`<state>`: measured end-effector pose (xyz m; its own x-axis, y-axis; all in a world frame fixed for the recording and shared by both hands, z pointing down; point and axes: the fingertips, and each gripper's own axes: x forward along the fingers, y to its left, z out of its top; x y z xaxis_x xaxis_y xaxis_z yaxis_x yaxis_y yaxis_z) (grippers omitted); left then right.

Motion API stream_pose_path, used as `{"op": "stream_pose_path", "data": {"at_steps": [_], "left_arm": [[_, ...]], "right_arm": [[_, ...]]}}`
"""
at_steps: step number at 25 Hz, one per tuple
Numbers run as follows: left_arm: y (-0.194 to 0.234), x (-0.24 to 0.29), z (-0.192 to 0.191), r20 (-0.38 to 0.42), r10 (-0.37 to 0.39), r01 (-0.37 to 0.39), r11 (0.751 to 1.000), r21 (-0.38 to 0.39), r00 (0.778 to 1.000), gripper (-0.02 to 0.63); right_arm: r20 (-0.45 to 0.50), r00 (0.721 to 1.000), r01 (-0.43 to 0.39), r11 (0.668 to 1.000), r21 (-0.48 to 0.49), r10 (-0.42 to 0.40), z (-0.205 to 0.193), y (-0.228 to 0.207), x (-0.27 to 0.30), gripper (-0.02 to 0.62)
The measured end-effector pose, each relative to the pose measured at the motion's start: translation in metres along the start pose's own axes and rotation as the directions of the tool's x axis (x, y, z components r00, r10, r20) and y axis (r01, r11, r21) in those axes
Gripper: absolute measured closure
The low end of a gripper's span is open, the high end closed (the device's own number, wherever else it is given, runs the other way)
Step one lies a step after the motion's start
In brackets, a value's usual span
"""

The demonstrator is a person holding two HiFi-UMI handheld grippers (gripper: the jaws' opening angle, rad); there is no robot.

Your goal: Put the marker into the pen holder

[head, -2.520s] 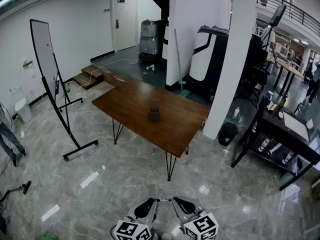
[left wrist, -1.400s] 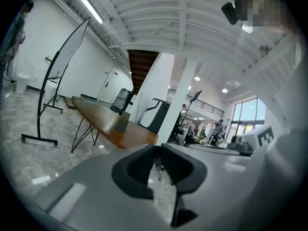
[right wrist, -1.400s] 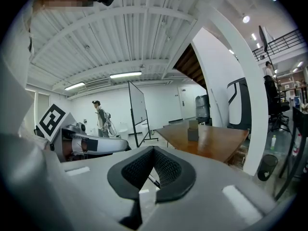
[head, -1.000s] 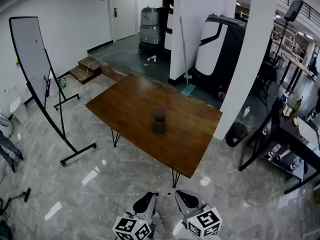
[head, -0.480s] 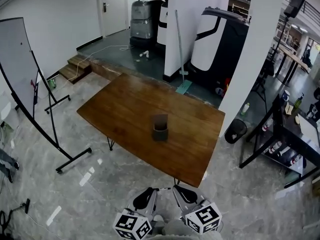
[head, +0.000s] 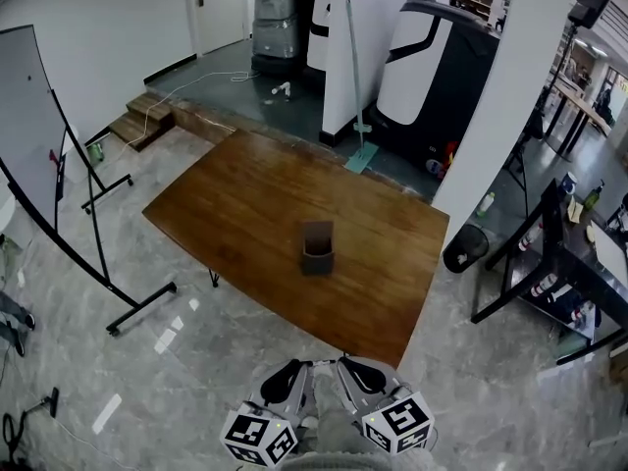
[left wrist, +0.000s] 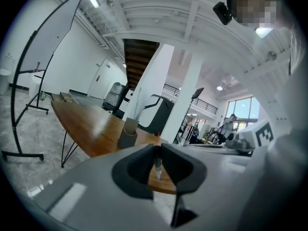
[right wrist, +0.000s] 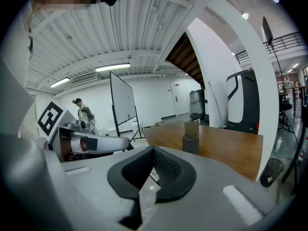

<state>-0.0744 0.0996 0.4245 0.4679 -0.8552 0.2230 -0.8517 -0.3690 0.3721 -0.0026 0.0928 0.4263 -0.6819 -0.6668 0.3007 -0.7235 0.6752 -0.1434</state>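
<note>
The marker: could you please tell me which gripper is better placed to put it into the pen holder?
Left: the left gripper is shut on the marker, and the pen holder stands ahead; the right gripper is shut, empty.

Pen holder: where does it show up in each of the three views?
Head view: pen holder at centre, mid-table.
Left gripper view: just left of centre.
Right gripper view: just right of centre.
Shared landmark: the wooden table it stands on.
</note>
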Motion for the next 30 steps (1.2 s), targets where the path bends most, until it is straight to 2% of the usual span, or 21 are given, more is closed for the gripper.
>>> {"op": "stream_pose_path", "data": {"at_steps": [6,23,30], "left_arm": [[0.02,0.033,0.021,0.004,0.016,-0.016,1.0,0.021,1.0,0.555],[0.055,0.162,0.088,0.048,0.041,-0.044,0.996,0.08,0.998,0.555],[0.066,0.183,0.089,0.041,0.066,-0.068,0.996,0.065,0.997,0.555]], "right_arm": [[0.022,1.0,-0.014,1.0,0.009,0.014,0.019,-0.028,0.033,0.595],[0.04,0.998,-0.044,0.999,-0.011,0.044,0.074,-0.145,0.119,0.595],[0.027,0.998,-0.059,0.998,0.003,0.059,0.077,-0.169,0.146,0.595]]}}
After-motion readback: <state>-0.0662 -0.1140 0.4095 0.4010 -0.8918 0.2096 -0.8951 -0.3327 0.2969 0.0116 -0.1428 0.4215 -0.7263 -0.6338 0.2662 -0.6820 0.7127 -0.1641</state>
